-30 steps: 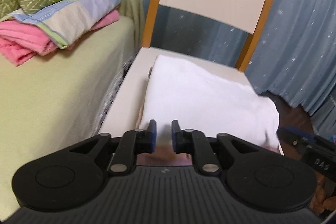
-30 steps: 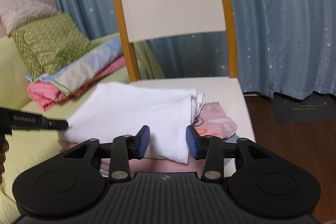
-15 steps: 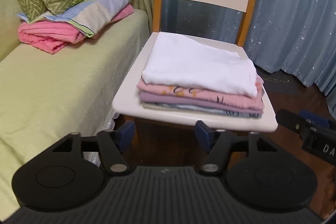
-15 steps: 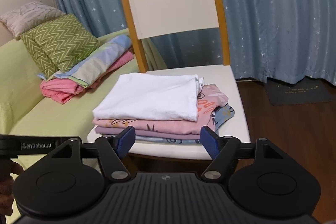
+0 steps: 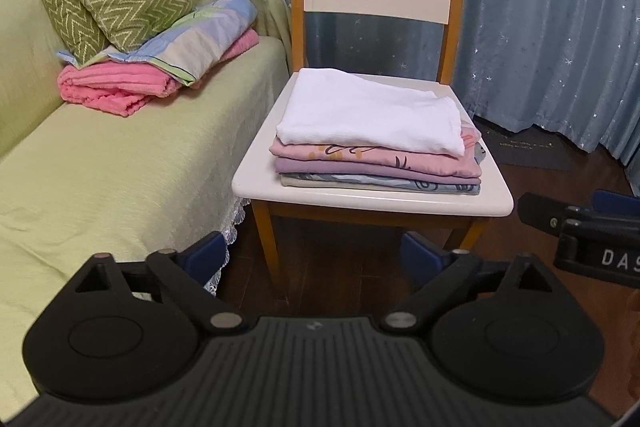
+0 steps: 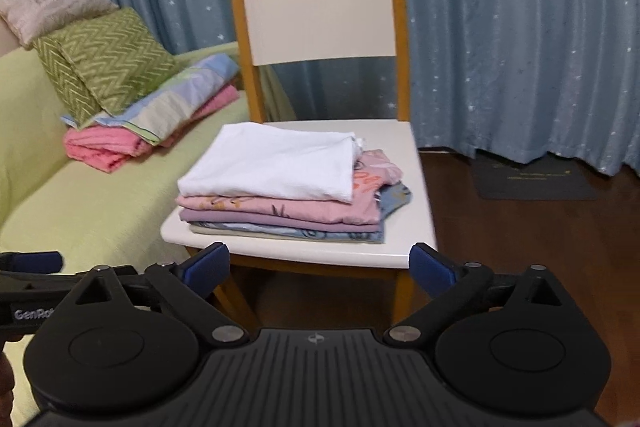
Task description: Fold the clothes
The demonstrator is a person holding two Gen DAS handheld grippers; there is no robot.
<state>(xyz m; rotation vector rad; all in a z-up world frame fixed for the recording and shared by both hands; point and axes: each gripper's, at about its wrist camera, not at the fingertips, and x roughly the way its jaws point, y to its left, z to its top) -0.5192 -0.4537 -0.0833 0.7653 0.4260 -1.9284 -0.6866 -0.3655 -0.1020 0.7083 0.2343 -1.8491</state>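
Left gripper (image 5: 314,253) and right gripper (image 6: 320,265), both spread and empty, face the folded white cotton garment (image 5: 372,115) topping the stack at 12 o'clock; square any overhanging edges gently.

Glossy white-painted chair seat (image 5: 372,201) on varnished wooden legs; matt ribbed white cloth (image 5: 372,111) topping soft folded garments; matt black plastic left tool (image 5: 316,255).

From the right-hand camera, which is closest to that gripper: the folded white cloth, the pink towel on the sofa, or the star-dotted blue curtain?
1. Folded white cloth, straight ahead atop the chair's pile.
2. Pink towel, left on the sofa.
3. Blue curtain, behind the chair.

The right gripper is open and empty.
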